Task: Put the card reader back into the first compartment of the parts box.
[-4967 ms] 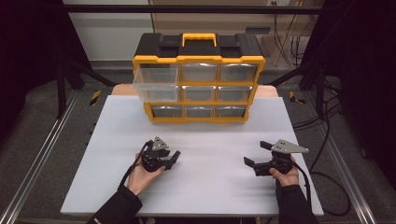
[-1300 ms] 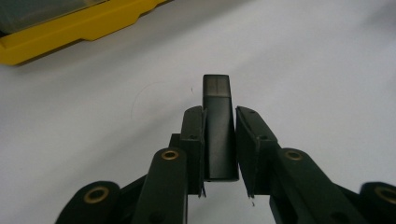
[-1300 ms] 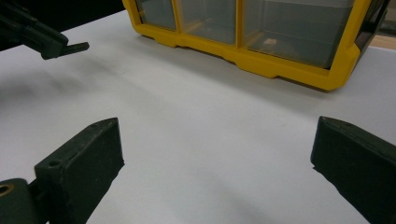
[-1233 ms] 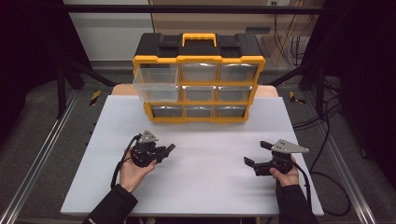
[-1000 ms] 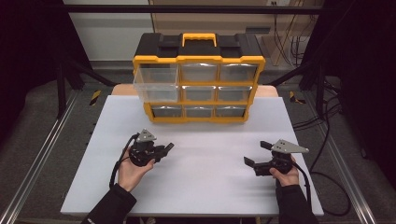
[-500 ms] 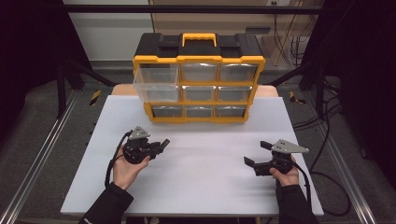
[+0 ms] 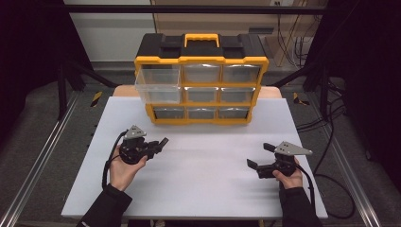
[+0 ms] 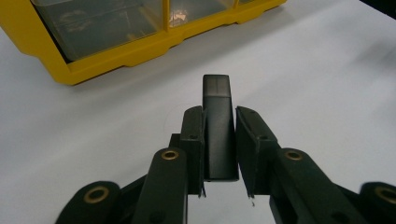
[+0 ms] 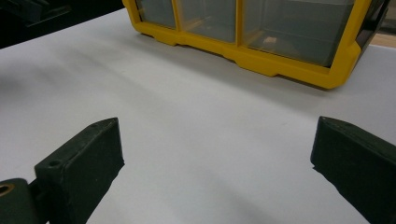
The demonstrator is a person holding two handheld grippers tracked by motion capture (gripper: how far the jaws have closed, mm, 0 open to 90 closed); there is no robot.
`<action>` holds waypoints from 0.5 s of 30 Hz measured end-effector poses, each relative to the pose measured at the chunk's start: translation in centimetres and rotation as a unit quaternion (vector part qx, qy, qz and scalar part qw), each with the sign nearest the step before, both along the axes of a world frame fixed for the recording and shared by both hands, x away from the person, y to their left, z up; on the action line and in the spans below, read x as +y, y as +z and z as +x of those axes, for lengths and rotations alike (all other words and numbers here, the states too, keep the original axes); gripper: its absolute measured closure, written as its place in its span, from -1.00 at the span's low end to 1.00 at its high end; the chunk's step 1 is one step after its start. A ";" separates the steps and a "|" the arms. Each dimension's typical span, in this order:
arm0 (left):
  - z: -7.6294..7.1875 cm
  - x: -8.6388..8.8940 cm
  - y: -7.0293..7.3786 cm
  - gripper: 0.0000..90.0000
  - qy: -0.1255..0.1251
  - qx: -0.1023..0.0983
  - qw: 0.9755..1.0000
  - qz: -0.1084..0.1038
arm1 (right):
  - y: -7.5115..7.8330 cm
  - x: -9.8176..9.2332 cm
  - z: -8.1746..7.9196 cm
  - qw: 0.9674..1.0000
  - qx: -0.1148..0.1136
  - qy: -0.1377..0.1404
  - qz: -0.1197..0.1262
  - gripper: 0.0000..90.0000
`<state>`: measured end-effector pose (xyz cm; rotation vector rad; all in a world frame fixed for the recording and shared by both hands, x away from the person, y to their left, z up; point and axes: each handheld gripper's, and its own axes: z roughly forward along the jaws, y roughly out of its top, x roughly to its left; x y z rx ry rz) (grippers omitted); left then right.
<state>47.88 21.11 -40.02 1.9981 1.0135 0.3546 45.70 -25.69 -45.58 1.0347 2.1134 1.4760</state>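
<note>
A small black rectangular block (image 8: 217,93) sits pinched between the jaws of my left gripper (image 8: 219,115), its end sticking out past the pads. In the high view the left gripper (image 7: 158,144) hovers over the left part of the white table (image 7: 198,194), pointing right toward the yellow and black drawer organizer (image 7: 201,80). My right gripper (image 7: 259,155) rests at the table's right side, jaws wide apart with nothing between them; the right gripper view shows its two pads (image 9: 81,168) spread over bare table.
The organizer's top-left clear drawer (image 7: 158,85) is pulled out toward me. The other clear drawers (image 7: 202,94) sit flush. Cables (image 7: 326,123) lie on the floor at the right. Metal rails (image 7: 42,156) run beside the table.
My left hand has carried the gripper and its black block leftward and a little farther from me. The right gripper has stayed where it was.
</note>
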 end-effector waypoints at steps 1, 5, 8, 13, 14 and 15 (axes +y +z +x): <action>0.0 0.1 0.1 0.61 0.000 -0.001 1.000 -0.002 | 0.0 0.0 0.0 1.000 0.000 0.000 0.001 -0.95; -0.1 0.3 0.5 0.61 0.001 -0.005 1.000 -0.007 | 0.0 0.0 0.0 1.000 0.001 0.000 0.001 -0.95; -0.2 0.7 0.8 0.61 0.003 -0.007 1.000 -0.010 | 0.0 0.0 0.0 1.000 0.001 0.000 0.001 -0.95; -0.3 1.2 1.4 0.61 0.008 -0.014 1.000 -0.016 | 0.0 0.0 0.0 1.000 0.000 0.000 -0.001 -0.95; -0.3 1.3 1.5 0.61 0.008 -0.016 1.000 -0.017 | 0.0 0.1 0.0 1.000 0.001 0.000 0.000 -0.95; -0.4 1.4 1.6 0.61 0.009 -0.016 1.000 -0.018 | 0.0 0.1 0.0 1.000 0.001 0.000 0.000 -0.95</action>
